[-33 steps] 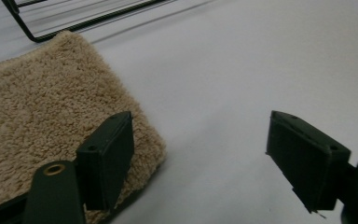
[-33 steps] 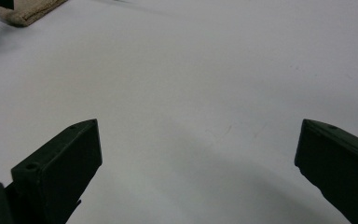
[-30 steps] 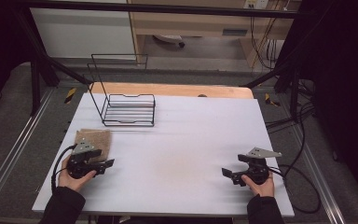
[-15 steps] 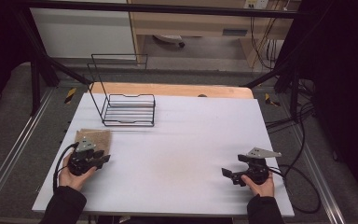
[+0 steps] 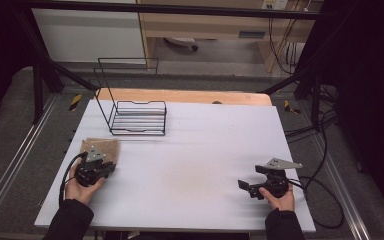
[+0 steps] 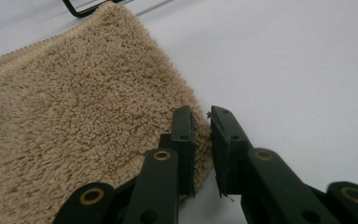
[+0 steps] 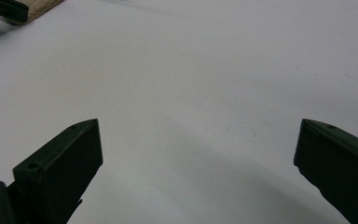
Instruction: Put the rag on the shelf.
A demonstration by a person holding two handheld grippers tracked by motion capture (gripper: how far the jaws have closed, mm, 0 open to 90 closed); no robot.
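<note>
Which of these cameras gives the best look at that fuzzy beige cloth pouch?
The left gripper view: the fuzzy beige cloth pouch looms close, showing pile and zip edge. The high view shows it small, partly under the left gripper. The right gripper view catches one corner.

Fuzzy tan fleece pouch [image 6: 74, 112], thin black wire rack [image 5: 139, 117], matt white table [image 5: 205, 150]

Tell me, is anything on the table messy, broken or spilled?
Nothing stands out. The fluffy tan cloth lies flat on the white table, near the black wire rack, which stands upright. The left gripper is at the cloth's edge, its jaws nearly closed. The right gripper is open over bare table.
</note>
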